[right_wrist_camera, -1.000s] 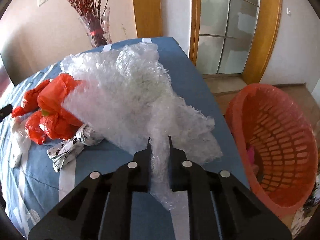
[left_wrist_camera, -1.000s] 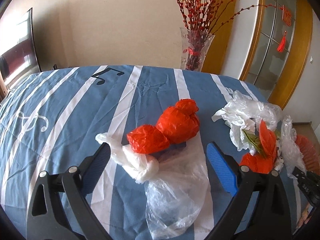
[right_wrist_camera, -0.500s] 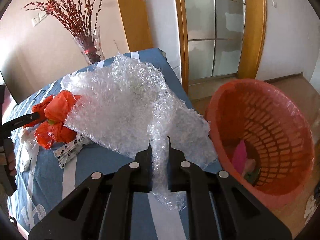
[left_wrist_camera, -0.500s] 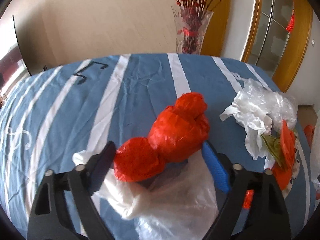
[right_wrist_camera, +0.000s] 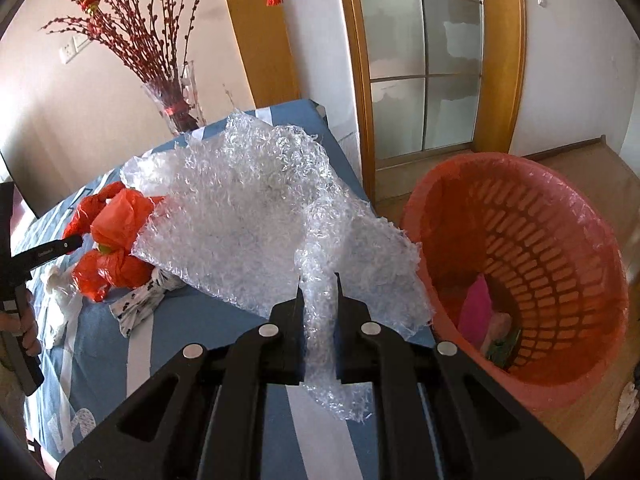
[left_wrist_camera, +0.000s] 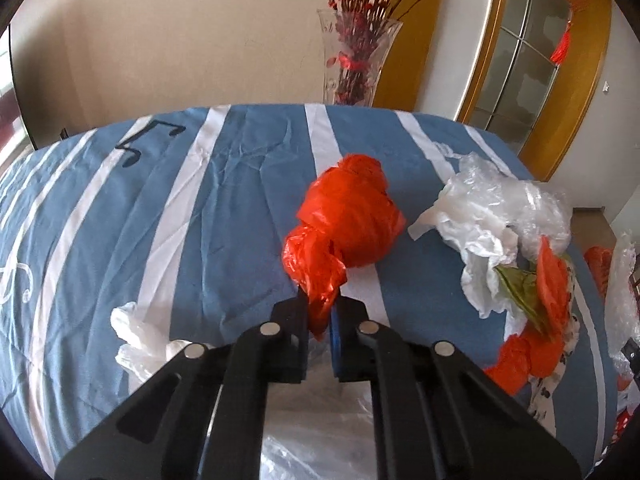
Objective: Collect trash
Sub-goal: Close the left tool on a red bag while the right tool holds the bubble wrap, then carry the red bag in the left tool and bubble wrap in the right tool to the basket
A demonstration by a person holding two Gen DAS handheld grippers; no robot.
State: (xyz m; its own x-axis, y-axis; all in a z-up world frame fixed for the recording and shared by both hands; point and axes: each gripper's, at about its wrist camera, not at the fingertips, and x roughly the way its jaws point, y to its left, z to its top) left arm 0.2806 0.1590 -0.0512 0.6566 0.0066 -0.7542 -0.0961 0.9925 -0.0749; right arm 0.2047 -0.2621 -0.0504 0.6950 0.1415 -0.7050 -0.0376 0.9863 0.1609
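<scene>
The left gripper point(left_wrist_camera: 320, 312) has just been closing, and it is now pinching the near tail of a knotted red plastic bag point(left_wrist_camera: 348, 220) that is lying on the desk point(left_wrist_camera: 240, 184) under a blue cloth with white stripes. To the left of the bag the cloth is lying bare up to the far edge, where a glass vase point(left_wrist_camera: 356, 60) is standing. To the right, crumpled white plastic point(left_wrist_camera: 492, 216) and more red scraps point(left_wrist_camera: 552, 280) are crowding the desk's right edge.

The right gripper point(right_wrist_camera: 318, 300) is squeezing a twisted neck of bubble wrap point(right_wrist_camera: 256, 216), jaws nearly together, the sheet spreading over the desk's corner. Just past that edge, an orange basket point(right_wrist_camera: 592, 280) is sitting on the wooden floor, apparently tipped toward the camera, with something pink inside. The floor beyond the basket is lying open up to a glass-paned door point(right_wrist_camera: 424, 60).
</scene>
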